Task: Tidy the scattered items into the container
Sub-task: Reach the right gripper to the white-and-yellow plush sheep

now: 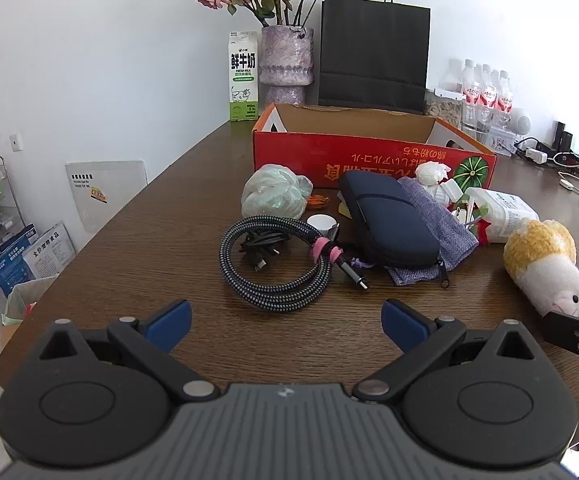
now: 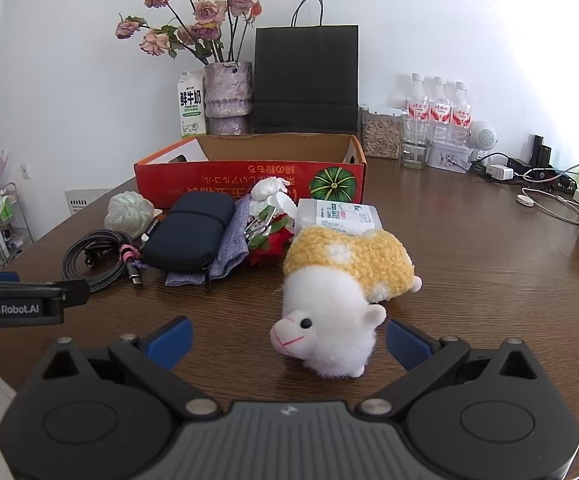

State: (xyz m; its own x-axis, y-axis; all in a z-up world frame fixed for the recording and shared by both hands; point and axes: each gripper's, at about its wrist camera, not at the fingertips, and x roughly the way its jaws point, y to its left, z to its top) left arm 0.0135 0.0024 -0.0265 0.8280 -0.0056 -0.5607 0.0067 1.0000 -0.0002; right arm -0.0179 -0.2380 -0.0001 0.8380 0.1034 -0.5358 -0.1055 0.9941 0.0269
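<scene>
Toys and bits lie in a messy bunch in the middle of the brown table [image 1: 109, 240]; behind them, near the top middle of both views, sits the red box [image 1: 369, 160], open on top and looking empty from where we stand, so we think that is where it all should go.

We hold our left gripper [image 1: 287, 322] wide open with nothing in it, low in the left view; it points at the coiled cable [image 1: 273, 264], which is tied with a pink strap so it stays in one loop; we think the cable is our left hand's first pick.

Our right gripper [image 2: 289, 340] is wide open too; the plush sheep [image 2: 337, 292] lies on its side with its white head poking in between the two blue fingers; no finger seems to squeeze it yet, though the right one looks very close to its ear; we think we put the gripper there to close on the soft head.

Past the cable, just in front of the box, sit a dark blue case [image 1: 389, 220] on a purple cloth pouch [image 1: 441, 228], a green-white plastic bag [image 1: 275, 196] and a white packet [image 2: 337, 216]; all of them wait outside the box, so our tidy-up has hardly begun.
</scene>
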